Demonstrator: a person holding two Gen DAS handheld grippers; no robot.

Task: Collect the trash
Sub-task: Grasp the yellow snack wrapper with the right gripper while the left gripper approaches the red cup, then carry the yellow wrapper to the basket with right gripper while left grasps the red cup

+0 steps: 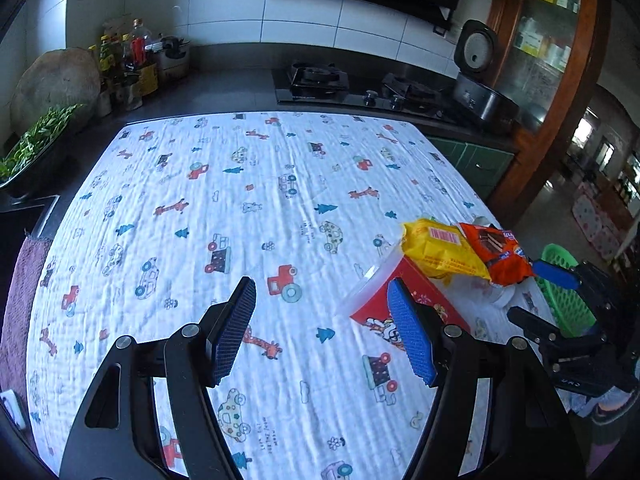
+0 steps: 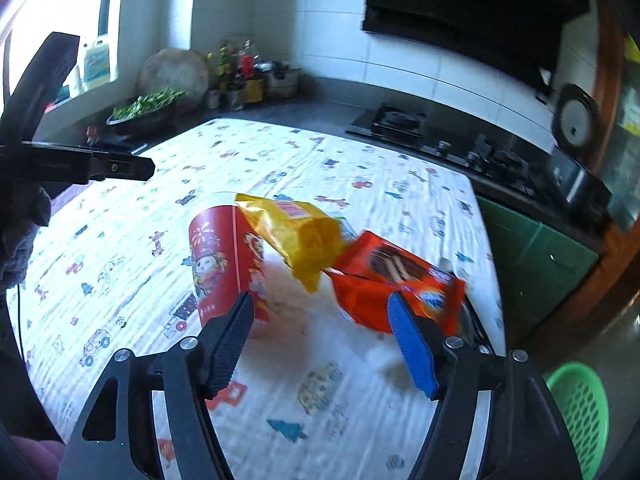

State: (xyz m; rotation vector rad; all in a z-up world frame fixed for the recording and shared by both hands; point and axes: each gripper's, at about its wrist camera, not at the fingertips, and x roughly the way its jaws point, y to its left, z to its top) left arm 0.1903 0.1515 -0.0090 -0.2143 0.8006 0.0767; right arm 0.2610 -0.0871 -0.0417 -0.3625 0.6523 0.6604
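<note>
On the cartoon-print cloth a red paper cup (image 1: 416, 300) (image 2: 220, 264) lies on its side. A yellow wrapper (image 1: 440, 252) (image 2: 296, 236) rests against it, and an orange snack wrapper (image 1: 500, 256) (image 2: 392, 280) lies just right of that. My left gripper (image 1: 322, 282) is open over bare cloth, its blue finger close to the cup's rim. In the right wrist view, which is blurred, my right gripper (image 2: 320, 300) stands open just short of the wrappers, its blue finger in front of the orange one. It also shows in the left wrist view as the right gripper (image 1: 526, 290), beside the orange wrapper.
A green mesh basket (image 1: 564, 296) (image 2: 580, 412) sits below the table's right edge. Behind the table runs a dark counter with a gas hob (image 1: 320, 80), a rice cooker (image 1: 476, 92), bottles (image 1: 132, 56) and a tray of greens (image 1: 36, 140). A wooden cabinet (image 1: 540, 60) stands far right.
</note>
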